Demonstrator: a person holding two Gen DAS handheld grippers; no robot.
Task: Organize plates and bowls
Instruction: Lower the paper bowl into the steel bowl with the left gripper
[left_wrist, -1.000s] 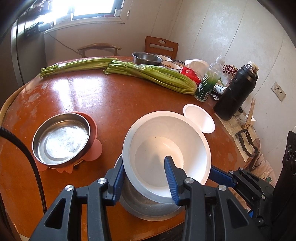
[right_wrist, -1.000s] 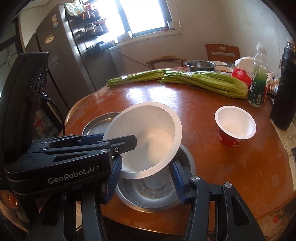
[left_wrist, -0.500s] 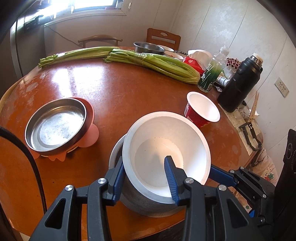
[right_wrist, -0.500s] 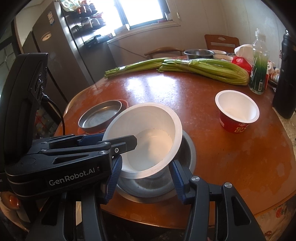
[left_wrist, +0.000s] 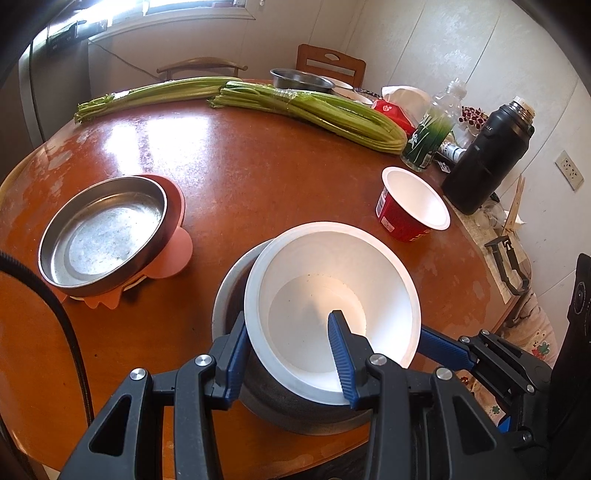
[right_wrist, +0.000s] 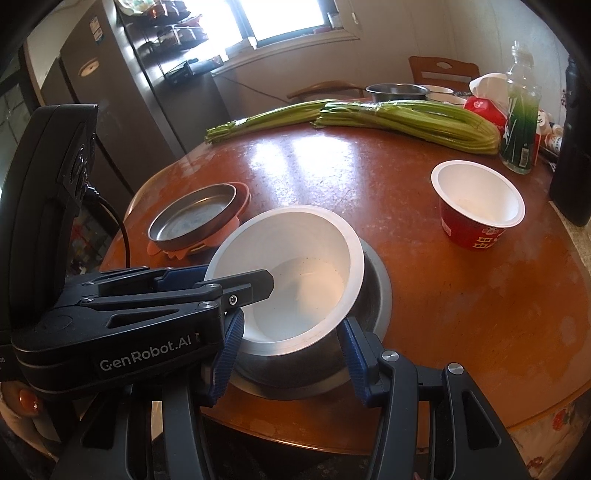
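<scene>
Left to right across the round wooden table (left_wrist: 258, 177): a shallow steel dish (left_wrist: 103, 236), empty, rests on a pink mat (left_wrist: 177, 243) at the left; near the front edge a white bowl (left_wrist: 332, 306), empty apart from a few specks, sits tilted in the mouth of a larger steel bowl (left_wrist: 232, 291), which stands on the table; to the right an open red cup (left_wrist: 410, 206) shows only its bare white inside, with a green-labelled bottle (left_wrist: 428, 136) and a black flask (left_wrist: 487, 155) beyond it. Celery bundles (left_wrist: 314, 110) and another steel bowl (left_wrist: 301, 79), contents hidden, lie at the far side. The left gripper (left_wrist: 288, 350) is clamped on the white bowl's near-left rim, one blue finger outside the wall and one inside. The right gripper (right_wrist: 291, 343) straddles the bowl's near-right wall; whether its pads press on it cannot be told, since the left gripper's body covers one side. The step in hand appears to be nesting the white bowl into the steel one. To do it well, the rim should be levelled so the bowl settles centred, not propped on one edge, and both grips should be released only once it sits flat, with the fingers drawn clear without dragging the stack toward the table edge.
</scene>
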